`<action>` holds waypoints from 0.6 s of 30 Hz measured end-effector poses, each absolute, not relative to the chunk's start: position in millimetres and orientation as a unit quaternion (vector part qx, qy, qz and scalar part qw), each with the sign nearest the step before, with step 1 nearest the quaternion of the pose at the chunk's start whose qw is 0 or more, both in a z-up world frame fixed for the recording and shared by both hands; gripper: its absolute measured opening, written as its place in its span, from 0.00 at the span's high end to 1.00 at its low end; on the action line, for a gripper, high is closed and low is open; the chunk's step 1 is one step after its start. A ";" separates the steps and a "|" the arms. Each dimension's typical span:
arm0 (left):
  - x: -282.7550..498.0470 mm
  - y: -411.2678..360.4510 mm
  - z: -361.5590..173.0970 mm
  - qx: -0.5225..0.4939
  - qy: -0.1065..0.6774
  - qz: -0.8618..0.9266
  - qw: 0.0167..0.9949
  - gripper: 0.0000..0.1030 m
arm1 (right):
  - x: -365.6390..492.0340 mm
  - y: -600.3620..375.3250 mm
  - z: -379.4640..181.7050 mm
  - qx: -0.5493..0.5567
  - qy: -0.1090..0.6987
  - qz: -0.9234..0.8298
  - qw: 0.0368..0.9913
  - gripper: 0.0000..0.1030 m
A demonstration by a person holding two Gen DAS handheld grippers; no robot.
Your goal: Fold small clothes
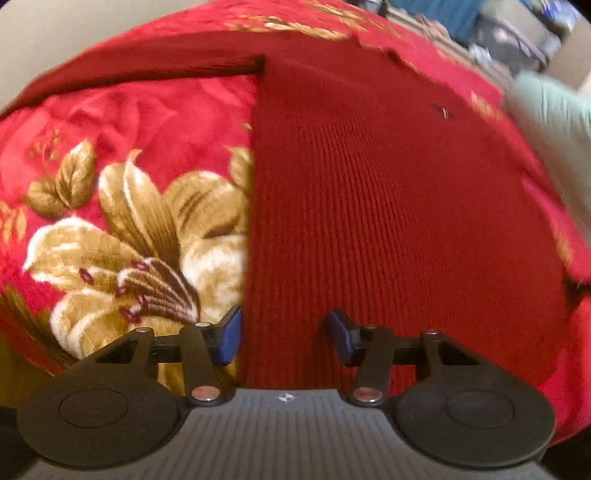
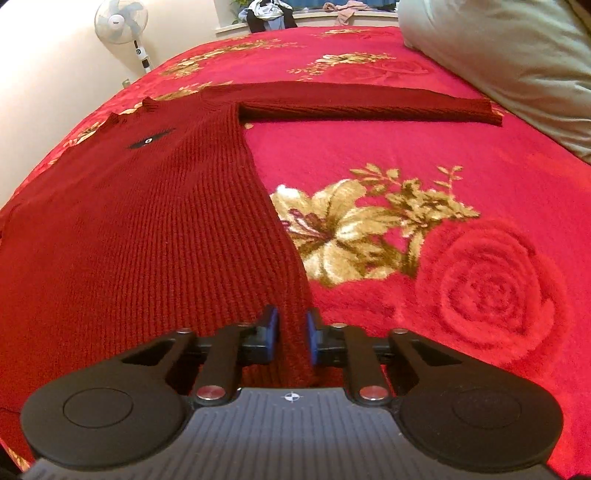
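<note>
A red blanket [image 2: 424, 155] printed with gold flowers and roses covers the bed, a pale green pillow [image 2: 498, 62] rests at its right edge, a white standing fan [image 2: 122, 22] stands by the wall, and clothes [image 2: 267, 14] lie heaped beyond.

No readable text, numbers or brand names anywhere. Only signs: a small white crosshair mark, a circle cut by a cross, printed on the ribbed grey body of the left gripper [image 1: 285, 398] at its front edge centre; same mark on the ribbed grey body of the right gripper [image 2: 291, 397]. The dark red ribbed knit sweater [image 2: 147, 229] carries a small dark embroidered patch with a pale round dot in it [image 2: 147, 140] on the chest, too small to read as a logo or letters. The white standing fan [image 2: 121, 18] has a dark label at its hub, illegible.
</note>
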State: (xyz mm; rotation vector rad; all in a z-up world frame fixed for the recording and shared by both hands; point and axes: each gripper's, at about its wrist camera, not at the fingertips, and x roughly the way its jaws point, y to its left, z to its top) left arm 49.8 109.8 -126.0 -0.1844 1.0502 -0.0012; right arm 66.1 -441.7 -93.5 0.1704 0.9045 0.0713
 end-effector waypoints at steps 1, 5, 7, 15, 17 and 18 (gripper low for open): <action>47.2 102.2 -124.6 -0.064 0.495 -0.004 0.867 0.67 | 66.2 -441.4 -93.1 0.083 0.437 0.034 0.895 0.88; 39.9 92.2 -112.3 -0.027 0.470 -0.012 0.882 0.93 | 60.3 -443.6 -79.6 0.101 0.418 0.038 0.902 0.90; 34.5 97.1 -102.0 -0.042 0.453 -0.016 0.890 0.94 | 53.8 -445.2 -66.0 0.115 0.396 0.041 0.910 0.91; -4.2 128.6 -39.2 -0.110 0.365 -0.033 0.924 0.95 | 2.1 -457.9 9.4 0.174 0.285 0.071 0.940 0.94; -7.4 136.8 -43.5 -0.124 0.376 -0.016 0.918 0.94 | -2.4 -460.4 9.7 0.168 0.298 0.062 0.938 0.94; -2.9 137.9 -52.3 -0.129 0.396 -0.016 0.909 0.94 | 1.0 -461.4 2.4 0.164 0.324 0.048 0.931 0.93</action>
